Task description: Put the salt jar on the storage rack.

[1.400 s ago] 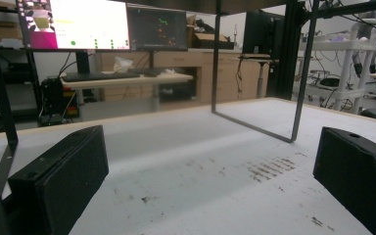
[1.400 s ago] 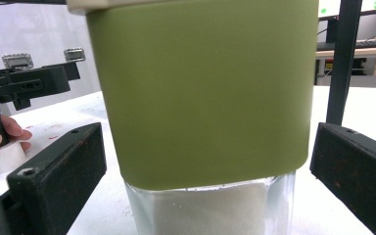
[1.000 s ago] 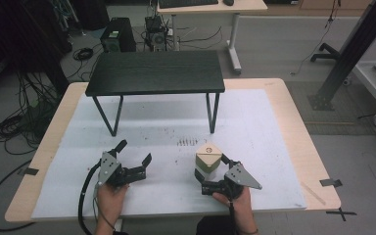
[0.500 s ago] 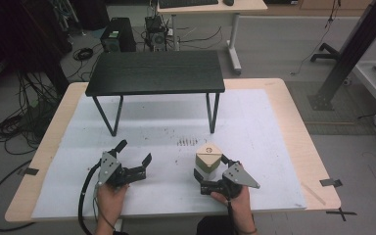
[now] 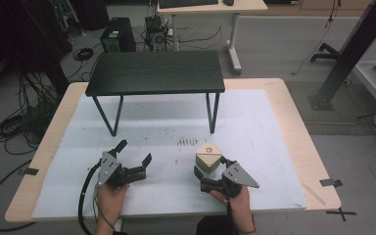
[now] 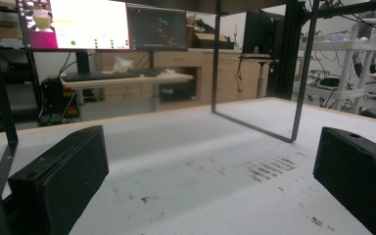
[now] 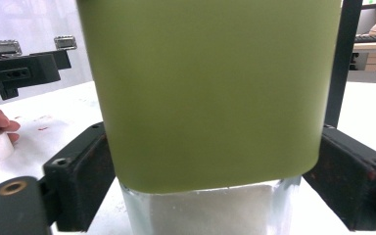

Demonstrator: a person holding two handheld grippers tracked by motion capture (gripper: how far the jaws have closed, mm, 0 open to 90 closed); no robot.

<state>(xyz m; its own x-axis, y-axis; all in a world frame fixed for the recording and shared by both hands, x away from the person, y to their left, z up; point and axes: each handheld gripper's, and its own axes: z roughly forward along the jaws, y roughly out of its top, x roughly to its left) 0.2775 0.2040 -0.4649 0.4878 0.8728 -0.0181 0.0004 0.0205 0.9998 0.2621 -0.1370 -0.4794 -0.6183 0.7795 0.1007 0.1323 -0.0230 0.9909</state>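
- Tabletop [image 5: 293, 132]: pale wood rim, covered by a white sheet [image 5: 254, 122], matte, with dark scuff marks near the middle [image 5: 187, 142].
- Small black table [image 5: 155, 72] stands on the far part of the sheet; flat rectangular dark top, thin black metal legs [image 5: 213, 111]. In the left gripper view its legs [image 6: 301, 68] form a thin square-cornered frame.
- Container [image 5: 209, 157] sits near-right of centre on the sheet, tan lid on top, olive-green band below. In the right gripper view it looks like a clear-walled jar [image 7: 210, 98] with a smooth matte green sleeve with rounded corners and white contents at the bottom.
- Right gripper [image 5: 211, 169]: black, with a grey three-cornered plate; jaws stand on either side of the jar. In the right gripper view, the blocky black jaws flank the jar close on both sides; cannot tell whether they press it.
- Left gripper [image 5: 134, 154]: near-left on the sheet, jaws spread wide, nothing between them; in the left gripper view [image 6: 200, 196], bare scuffed sheet between two black rectangular jaws.
- A hand [image 5: 108, 198] holds the left gripper, another hand [image 5: 235, 200] the right; black cable [image 5: 84, 196] trails from the left gripper.
- Far off: monitors [image 6: 73, 22] and a wooden desk [image 6: 127, 81].
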